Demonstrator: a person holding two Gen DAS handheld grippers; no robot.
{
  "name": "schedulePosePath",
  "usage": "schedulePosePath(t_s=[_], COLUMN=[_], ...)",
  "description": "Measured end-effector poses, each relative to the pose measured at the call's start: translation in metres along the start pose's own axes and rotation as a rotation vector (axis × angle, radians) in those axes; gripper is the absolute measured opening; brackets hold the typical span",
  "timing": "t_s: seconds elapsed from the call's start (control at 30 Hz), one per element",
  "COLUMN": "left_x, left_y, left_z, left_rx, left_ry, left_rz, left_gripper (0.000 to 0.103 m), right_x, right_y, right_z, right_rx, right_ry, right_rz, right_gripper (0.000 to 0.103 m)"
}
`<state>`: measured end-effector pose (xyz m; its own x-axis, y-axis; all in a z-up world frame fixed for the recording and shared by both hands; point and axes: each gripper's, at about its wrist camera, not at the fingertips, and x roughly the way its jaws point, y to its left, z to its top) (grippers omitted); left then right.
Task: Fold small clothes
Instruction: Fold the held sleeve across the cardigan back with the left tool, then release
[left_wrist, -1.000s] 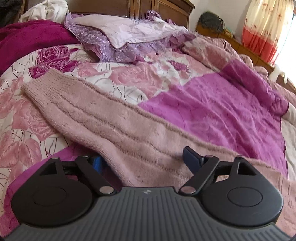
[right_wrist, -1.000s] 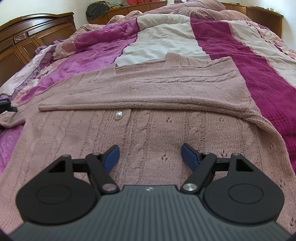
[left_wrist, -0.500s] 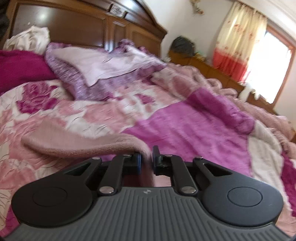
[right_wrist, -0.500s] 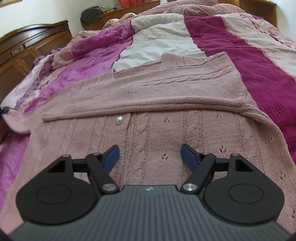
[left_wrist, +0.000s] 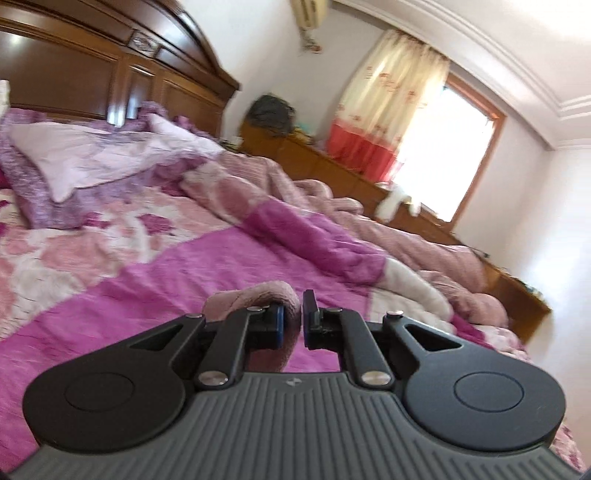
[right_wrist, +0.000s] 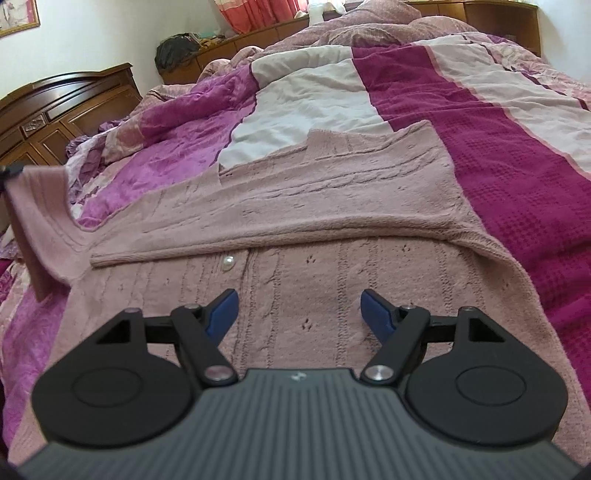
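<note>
We see the pink cardigan (right_wrist: 332, 229) lying flat on the bed (right_wrist: 517, 166), stretched left to right. Our left gripper (left_wrist: 291, 319) pinches its sleeve (left_wrist: 258, 295); our right gripper (right_wrist: 299, 314) fingers spread wide above it.

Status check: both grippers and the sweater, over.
Left gripper shut on sleeve, lifted off bed. Right gripper open, over cardigan front. Other sleeve folded across. Nothing in the way.

Home bedroom: wooden headboard (left_wrist: 110, 74), quilted bed (right_wrist: 498, 155), curtained window (left_wrist: 458, 147).
</note>
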<state>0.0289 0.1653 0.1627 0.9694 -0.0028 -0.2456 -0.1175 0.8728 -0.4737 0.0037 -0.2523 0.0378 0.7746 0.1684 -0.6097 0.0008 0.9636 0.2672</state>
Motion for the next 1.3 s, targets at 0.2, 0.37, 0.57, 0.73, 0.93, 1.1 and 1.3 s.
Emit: schedulePosePath(t_s=[0.2, 0.37, 0.57, 0.73, 0.93, 1.1, 1.3], left_x=[0.015, 0.022, 0.041, 0.061, 0.082, 0.091, 0.085], left_y=[-0.045, -0.085, -0.123, -0.135, -0.141, -0.137, -0.132], left_z=[-0.018, -0.037, -0.074, -0.116, -0.161, -0.182, -0.192], left_rx=[-0.015, -0.013, 0.037, 0.083, 0.157, 0.169, 0.218], left_ry=[0.047, 0.074, 0.147, 0.26, 0.387, 0.505, 0.567], left_rz=[-0.072, -0.131, -0.162, -0.17, -0.158, -0.152, -0.142], left_gripper=[0.01, 0.01, 0.01, 0.01, 0.01, 0.011, 0.028], right_x=[-0.004, -0.006, -0.006, -0.004, -0.002, 0.0, 0.001], right_y=[-0.008, -0.016, -0.026, -0.035, -0.041, -0.044, -0.042], right_z=[0.003, 0.006, 0.003, 0.001, 0.0, -0.002, -0.002], right_rx=[0.044, 0.062, 0.105, 0.129, 0.149, 0.156, 0.155], right_ry=[-0.014, -0.03, -0.029, -0.03, -0.027, -0.023, -0.02], right_rz=[0.012, 0.018, 0.024, 0.025, 0.033, 0.037, 0.036], right_gripper=[0.075, 0.075, 0.075, 0.075, 0.075, 0.075, 0.075])
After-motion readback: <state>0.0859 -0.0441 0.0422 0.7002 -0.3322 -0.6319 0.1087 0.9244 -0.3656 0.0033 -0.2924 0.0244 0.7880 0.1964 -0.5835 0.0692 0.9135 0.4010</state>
